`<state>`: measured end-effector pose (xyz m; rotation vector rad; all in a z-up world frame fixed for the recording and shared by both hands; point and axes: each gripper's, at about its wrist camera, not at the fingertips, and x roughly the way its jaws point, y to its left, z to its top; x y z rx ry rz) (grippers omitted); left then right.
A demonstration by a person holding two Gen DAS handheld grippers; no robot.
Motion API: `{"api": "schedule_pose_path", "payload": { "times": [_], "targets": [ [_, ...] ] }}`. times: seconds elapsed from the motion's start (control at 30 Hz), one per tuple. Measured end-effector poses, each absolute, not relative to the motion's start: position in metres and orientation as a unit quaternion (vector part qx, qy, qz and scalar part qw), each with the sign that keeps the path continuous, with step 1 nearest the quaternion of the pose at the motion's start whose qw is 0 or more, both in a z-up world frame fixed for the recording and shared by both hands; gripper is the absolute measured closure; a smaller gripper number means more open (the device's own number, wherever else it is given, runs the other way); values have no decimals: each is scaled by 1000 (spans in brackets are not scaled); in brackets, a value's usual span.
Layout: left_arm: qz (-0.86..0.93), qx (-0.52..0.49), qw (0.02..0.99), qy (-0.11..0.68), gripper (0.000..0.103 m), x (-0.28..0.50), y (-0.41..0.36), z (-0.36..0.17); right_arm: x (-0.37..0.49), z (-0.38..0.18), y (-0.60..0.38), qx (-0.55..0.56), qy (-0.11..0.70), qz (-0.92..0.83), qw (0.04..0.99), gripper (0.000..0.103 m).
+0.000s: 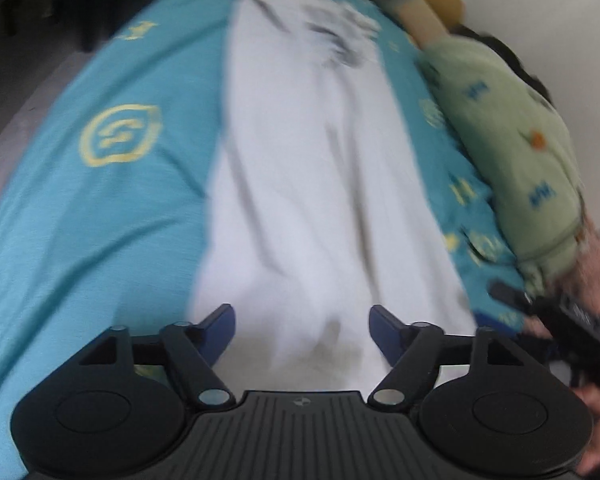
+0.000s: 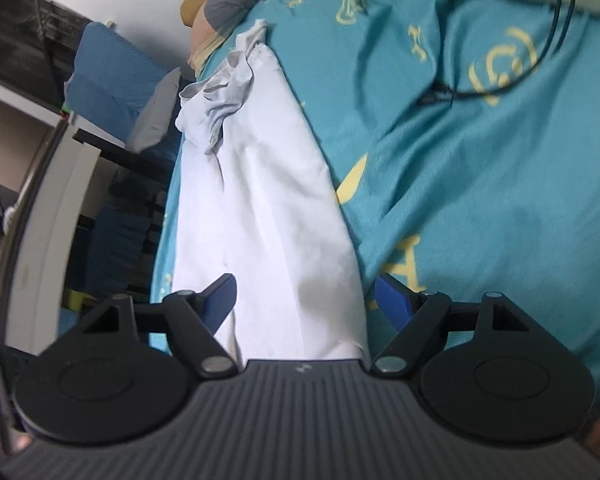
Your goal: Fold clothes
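A white garment [image 1: 312,184] lies stretched out lengthwise on a teal bedsheet [image 1: 100,208] with yellow prints. My left gripper [image 1: 302,328] is open, its blue fingertips [image 1: 220,326] wide apart just above the garment's near end. In the right wrist view the same white garment [image 2: 268,208] runs away from me, its far end bunched and crumpled [image 2: 224,96]. My right gripper [image 2: 304,300] is open over the garment's near end, with the cloth edge lying between the fingers. The left view is motion-blurred.
A light green garment [image 1: 512,140] lies along the right side of the bed. The other hand-held gripper [image 1: 560,320] shows at the right edge. A black cable [image 2: 540,60] loops on the sheet [image 2: 480,200]. The bed's left edge drops to furniture [image 2: 60,208] and a blue pillow [image 2: 108,84].
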<state>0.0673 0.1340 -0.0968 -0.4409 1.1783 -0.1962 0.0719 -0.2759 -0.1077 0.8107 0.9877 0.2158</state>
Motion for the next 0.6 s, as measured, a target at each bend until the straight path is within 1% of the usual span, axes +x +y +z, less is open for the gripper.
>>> {"api": "schedule_pose_path", "payload": {
  "times": [0.03,0.1,0.17,0.23,0.3,0.37,0.4,0.43,0.47,0.5,0.53,0.57,0.6],
  "targets": [
    [-68,-216,801,555,26,70,142,-104,74,-112,-276,383,466,101,791,30],
    [-33,-231,784,575,28,76,156,-118,79,-122,-274,384,484,97,780,34],
    [-29,-249,776,579,27,78,160,-124,80,-130,-272,386,498,91,771,42],
    [-35,-266,769,581,27,79,163,-127,78,-136,-270,397,511,101,756,58],
    [-60,-296,746,593,29,77,163,-132,72,-138,-267,405,521,117,743,61],
    [-75,-302,732,606,40,75,160,-135,66,-137,-263,399,530,121,739,61],
    [-73,-294,733,609,42,74,158,-134,65,-137,-261,396,536,119,736,61],
    [-72,-286,733,613,49,73,157,-133,64,-137,-259,392,543,118,734,61],
    [-71,-285,729,619,62,73,156,-133,62,-137,-257,388,549,116,731,61],
    [-73,-283,725,624,70,73,155,-132,61,-137,-255,384,556,114,728,61],
    [-75,-281,722,628,85,73,154,-132,60,-135,-253,381,558,118,728,62],
    [-78,-279,719,632,94,73,153,-130,59,-131,-250,377,557,125,729,69],
    [-85,-280,724,625,95,72,153,-125,58,-128,-248,374,556,133,730,94]
  ]
}}
